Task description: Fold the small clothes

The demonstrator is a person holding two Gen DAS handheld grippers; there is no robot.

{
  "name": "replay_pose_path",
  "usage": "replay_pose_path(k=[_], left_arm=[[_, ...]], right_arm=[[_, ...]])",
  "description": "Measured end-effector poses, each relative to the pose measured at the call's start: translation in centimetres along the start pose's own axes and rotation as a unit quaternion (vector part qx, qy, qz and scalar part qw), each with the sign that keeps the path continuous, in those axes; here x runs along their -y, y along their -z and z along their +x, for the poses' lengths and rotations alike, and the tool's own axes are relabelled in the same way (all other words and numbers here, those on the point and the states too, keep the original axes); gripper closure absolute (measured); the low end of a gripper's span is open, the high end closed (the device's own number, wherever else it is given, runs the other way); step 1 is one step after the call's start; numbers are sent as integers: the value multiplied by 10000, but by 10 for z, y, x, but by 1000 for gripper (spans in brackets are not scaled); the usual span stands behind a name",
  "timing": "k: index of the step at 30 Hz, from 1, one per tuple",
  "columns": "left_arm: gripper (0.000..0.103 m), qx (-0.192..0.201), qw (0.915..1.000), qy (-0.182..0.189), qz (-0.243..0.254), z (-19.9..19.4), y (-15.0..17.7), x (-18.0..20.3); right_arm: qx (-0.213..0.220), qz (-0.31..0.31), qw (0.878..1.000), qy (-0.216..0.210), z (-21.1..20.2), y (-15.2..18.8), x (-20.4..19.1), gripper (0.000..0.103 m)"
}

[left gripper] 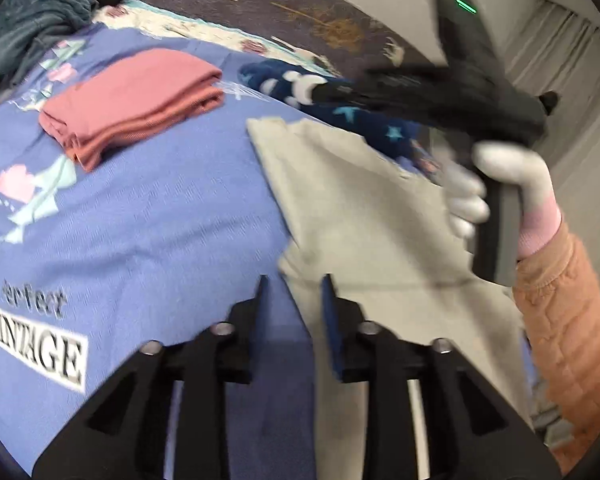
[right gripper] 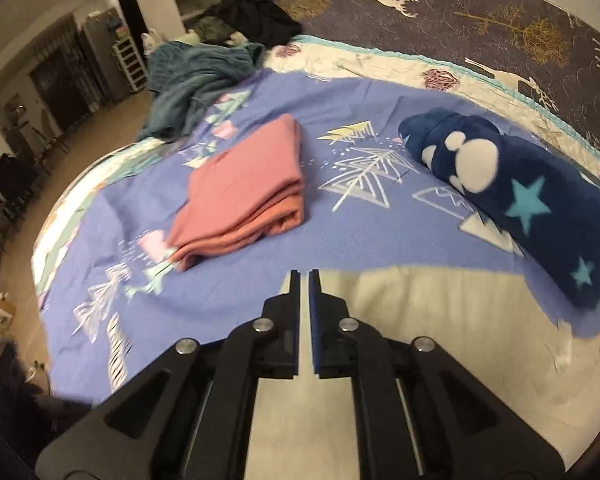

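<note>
Pink garment (right gripper: 244, 196) lies folded on the bed (right gripper: 360, 236). Cream garment (left gripper: 364, 216) lies flat near the front edge, unfolded. Left gripper (left gripper: 294, 292) jaws part-open, empty; right gripper (right gripper: 305, 280) nearly closed, empty.

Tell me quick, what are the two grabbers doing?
Left gripper: open, holding nothing.
Right gripper: nearly shut, nothing between its fingers.

Home bedroom. Bed (right gripper: 228, 264) spread with a blue printed sheet over a deer-pattern quilt (right gripper: 480, 12); folded pink garment (right gripper: 244, 196) and heaped clothes (right gripper: 204, 76) lie on it. Curtains (left gripper: 572, 64) by one wall; wood floor, shelving (right gripper: 130, 62) and dark doorway beyond.
</note>
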State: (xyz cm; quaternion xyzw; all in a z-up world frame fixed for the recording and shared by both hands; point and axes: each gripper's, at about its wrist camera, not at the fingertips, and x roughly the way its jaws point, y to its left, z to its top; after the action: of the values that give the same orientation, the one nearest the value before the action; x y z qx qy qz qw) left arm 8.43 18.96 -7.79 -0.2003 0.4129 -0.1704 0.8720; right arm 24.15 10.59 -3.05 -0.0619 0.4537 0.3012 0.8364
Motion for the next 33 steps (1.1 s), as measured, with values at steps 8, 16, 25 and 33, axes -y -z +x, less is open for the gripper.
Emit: replay_pose_path(k=[8, 16, 25, 33], left_arm=[[100, -431, 9988, -139, 190, 4, 27, 10], [103, 43, 9882, -1504, -279, -35, 40, -1], [62, 71, 9823, -1159, 1470, -4, 34, 119], [60, -398, 9768, -896, 1903, 78, 17, 192]], right_arm=[[-224, -155, 9987, -429, -92, 127, 8, 74], [374, 1388, 9894, 225, -163, 212, 97, 66], [1221, 3035, 9393, 1033, -245, 299, 195, 56], [1720, 4251, 8773, 1418, -306, 389, 270, 52]])
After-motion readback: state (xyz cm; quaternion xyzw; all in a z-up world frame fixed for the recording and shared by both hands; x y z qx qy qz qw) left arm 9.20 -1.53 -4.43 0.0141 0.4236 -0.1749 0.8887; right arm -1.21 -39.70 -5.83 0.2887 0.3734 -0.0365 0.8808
